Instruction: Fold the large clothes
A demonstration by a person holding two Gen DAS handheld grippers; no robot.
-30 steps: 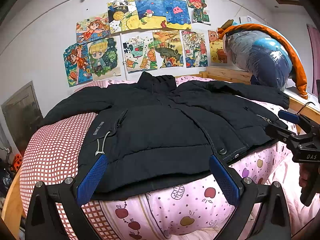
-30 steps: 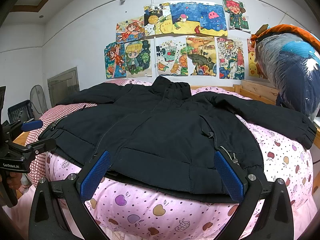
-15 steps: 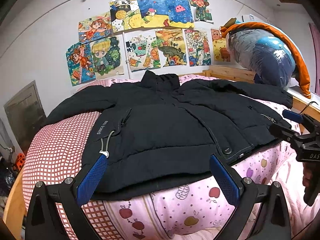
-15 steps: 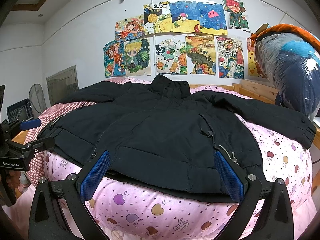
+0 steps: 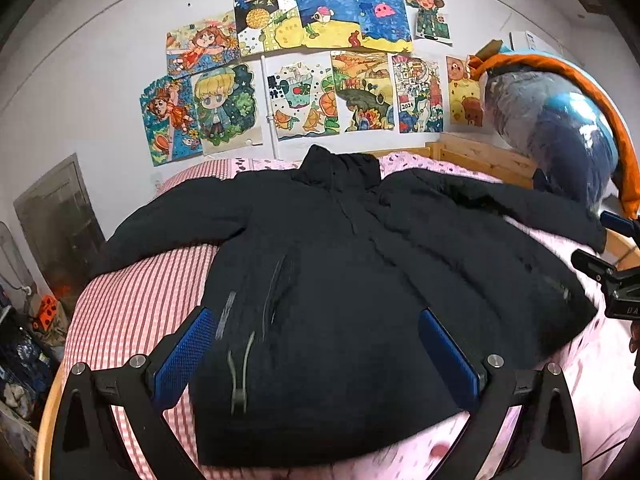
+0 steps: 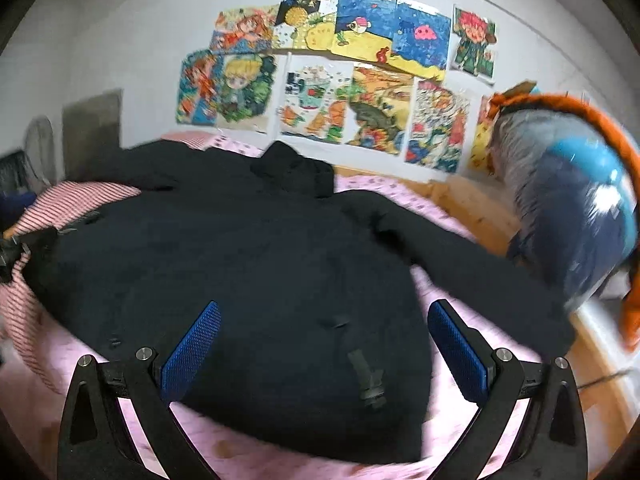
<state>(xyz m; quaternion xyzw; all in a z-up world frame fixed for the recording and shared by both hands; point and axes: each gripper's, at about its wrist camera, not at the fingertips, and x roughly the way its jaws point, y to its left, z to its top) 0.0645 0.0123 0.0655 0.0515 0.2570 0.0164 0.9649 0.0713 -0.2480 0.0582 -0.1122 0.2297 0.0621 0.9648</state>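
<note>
A large black padded jacket lies flat on the bed, front up, collar toward the wall, both sleeves spread out. It also shows in the right wrist view. My left gripper is open and empty, hovering over the jacket's lower left hem near a drawcord toggle. My right gripper is open and empty over the lower right hem, near another toggle. The right gripper also shows at the right edge of the left wrist view.
The bed has a pink spotted cover and a red checked quilt. A wooden bed rail and a bagged bundle of bedding stand at the right. Drawings cover the wall behind.
Both grippers have moved forward and up over the jacket's hem; the jacket now fills more of each view. The right wrist view has also tilted and swung right. The jaws stay open.
</note>
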